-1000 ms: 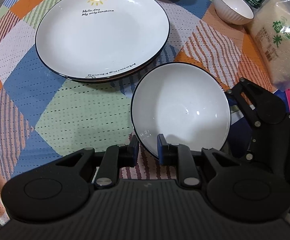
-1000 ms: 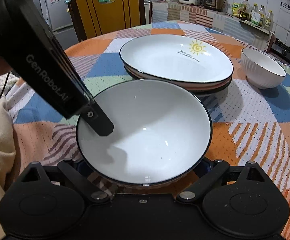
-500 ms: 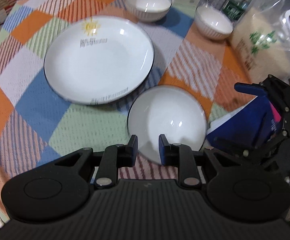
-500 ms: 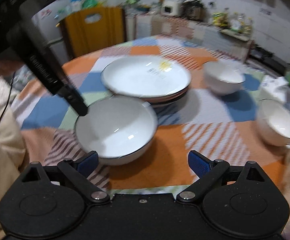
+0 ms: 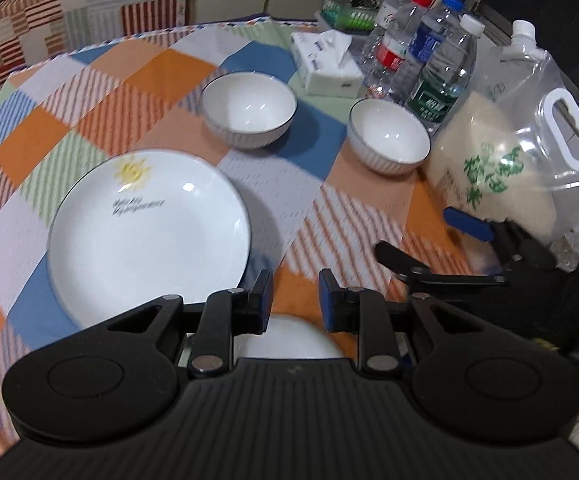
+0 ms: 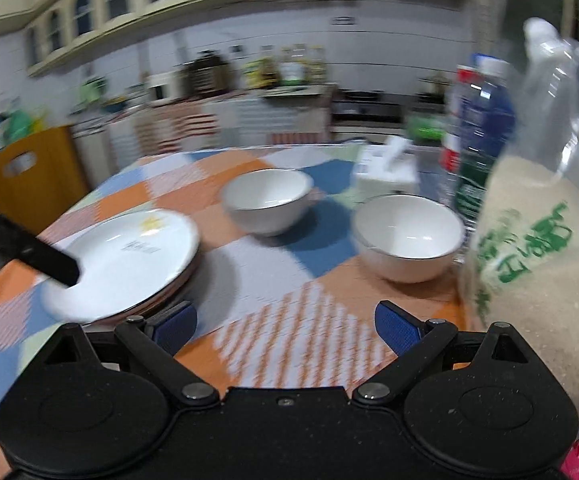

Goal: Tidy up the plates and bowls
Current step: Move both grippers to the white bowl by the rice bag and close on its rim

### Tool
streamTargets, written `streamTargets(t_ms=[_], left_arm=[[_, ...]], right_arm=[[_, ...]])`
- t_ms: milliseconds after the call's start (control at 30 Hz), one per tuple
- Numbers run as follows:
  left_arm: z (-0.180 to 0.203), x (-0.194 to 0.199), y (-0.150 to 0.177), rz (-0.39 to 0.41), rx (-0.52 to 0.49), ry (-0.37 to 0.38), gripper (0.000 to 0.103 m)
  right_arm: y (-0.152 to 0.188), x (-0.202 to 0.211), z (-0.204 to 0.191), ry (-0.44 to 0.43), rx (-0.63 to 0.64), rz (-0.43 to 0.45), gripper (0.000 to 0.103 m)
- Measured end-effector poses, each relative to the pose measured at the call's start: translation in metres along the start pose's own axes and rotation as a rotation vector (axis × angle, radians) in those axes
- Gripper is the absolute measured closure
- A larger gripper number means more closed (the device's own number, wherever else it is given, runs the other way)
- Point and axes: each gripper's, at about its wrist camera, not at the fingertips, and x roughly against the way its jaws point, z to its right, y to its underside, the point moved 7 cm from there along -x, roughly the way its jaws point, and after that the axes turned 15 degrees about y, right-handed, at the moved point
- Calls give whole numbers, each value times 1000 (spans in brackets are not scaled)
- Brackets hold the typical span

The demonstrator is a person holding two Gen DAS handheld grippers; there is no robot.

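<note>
A round table under a patchwork cloth (image 5: pixel 369 216) filled the left wrist view, with water bottles (image 5: pixel 437 76), a tissue box (image 5: pixel 329 68) and a bag of rice (image 5: pixel 501 168) crowding its far right side. There we saw our left gripper (image 5: pixel 294 304) with its jaws opening, narrow, nothing between the pads; the large bowl (image 5: pixel 289 338) sat just below them, mostly hidden. The stacked plates (image 5: pixel 149 232) lay to the left, two small bowls (image 5: pixel 249 108) beyond. In the right wrist view, blurred, our right gripper (image 6: pixel 285 326) stood wide and empty, facing the nearer small bowl (image 6: pixel 409 236) just beside the rice. We judged the bowls stiff, glazed, slippery and breakable, moderately heavy; a firm pinch across the rim wall seemed the best hold, set down gently when nesting.
</note>
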Motion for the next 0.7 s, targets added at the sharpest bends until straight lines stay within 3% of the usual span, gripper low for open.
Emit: streamTargets(t_ms=[233, 333, 467, 700], left_arm=[[-5, -44, -29, 38, 25, 23, 80], [-2, -68, -39, 20, 16, 100, 77], [5, -92, -52, 18, 0, 115, 71], [-5, -140, -85, 29, 57, 135, 69]], right_arm=[[7, -54, 3, 112, -90, -55, 6], [7, -70, 2, 139, -113, -54, 6], [4, -91, 6, 207, -99, -43, 7], [4, -119, 10, 243, -132, -58, 9]])
